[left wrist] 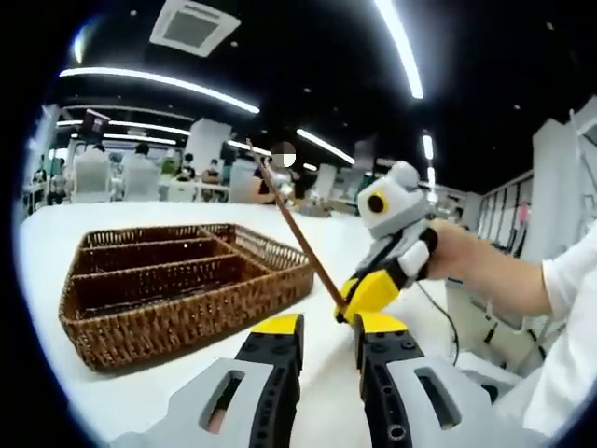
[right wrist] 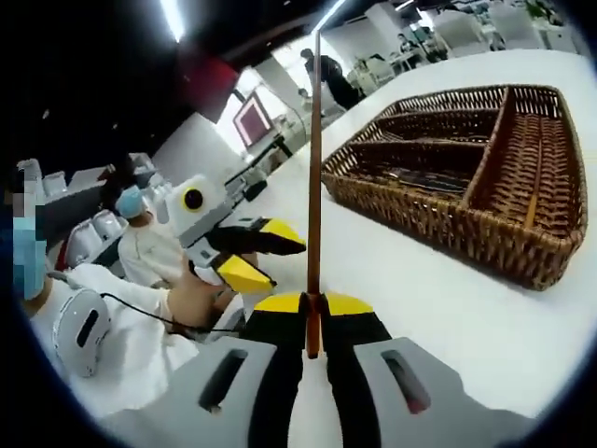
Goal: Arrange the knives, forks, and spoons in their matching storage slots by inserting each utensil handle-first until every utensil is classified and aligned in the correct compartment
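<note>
Wicker basket (right wrist: 522,233) on white table (right wrist: 448,317); right hand-held gripper (right wrist: 313,303) clamps brown utensil handle (right wrist: 314,187).

utensil (right wrist: 314,168): long thin brown wooden handle, clamped at one end, sticks up & away over table; far end too small to ID
basket (left wrist: 187,317): brown woven wicker tray w/ long slots + one cross slot, flat on white table
slot contents: dark utensils in one long slot, right gripper view; type unclear

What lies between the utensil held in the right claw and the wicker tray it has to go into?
Nothing visible. The right claw grips the brown-handled utensil, and bare white table separates it from the wicker tray.
</note>
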The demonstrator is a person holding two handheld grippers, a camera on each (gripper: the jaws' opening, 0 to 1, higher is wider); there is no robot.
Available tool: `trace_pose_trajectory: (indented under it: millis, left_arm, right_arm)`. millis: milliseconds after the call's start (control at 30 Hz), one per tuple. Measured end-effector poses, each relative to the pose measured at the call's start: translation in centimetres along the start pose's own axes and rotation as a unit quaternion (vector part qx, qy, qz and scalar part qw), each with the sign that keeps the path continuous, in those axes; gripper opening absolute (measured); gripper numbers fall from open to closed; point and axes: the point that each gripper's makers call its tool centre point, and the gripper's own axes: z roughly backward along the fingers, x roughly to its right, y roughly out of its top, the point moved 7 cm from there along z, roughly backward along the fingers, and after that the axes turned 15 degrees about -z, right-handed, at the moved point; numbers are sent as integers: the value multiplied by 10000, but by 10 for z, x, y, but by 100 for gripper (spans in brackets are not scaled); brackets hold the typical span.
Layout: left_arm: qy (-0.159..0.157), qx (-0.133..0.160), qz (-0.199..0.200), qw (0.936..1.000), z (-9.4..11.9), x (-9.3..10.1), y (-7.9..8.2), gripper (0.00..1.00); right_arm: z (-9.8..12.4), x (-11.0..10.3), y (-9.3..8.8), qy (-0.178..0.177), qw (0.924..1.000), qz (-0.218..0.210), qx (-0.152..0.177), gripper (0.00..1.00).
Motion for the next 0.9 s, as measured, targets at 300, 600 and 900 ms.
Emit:
trace_pose_trajectory:
  millis: [300,600,900]
  left_arm:
    - [261,-176,-634,9975,6,-1,-2,28]
    - [387,-249,-924,9947,11,-3,-6,31]
    - [549,-298,-1198,9908,18,-7,-9,34]
  right_arm:
    - [16,7,29,-779,9944,-450,-559,6]
    - [29,15,55,-1460,9822,-725,-930,6]
    - [45,36,85,-2171,9615,-1185,-1198,6]
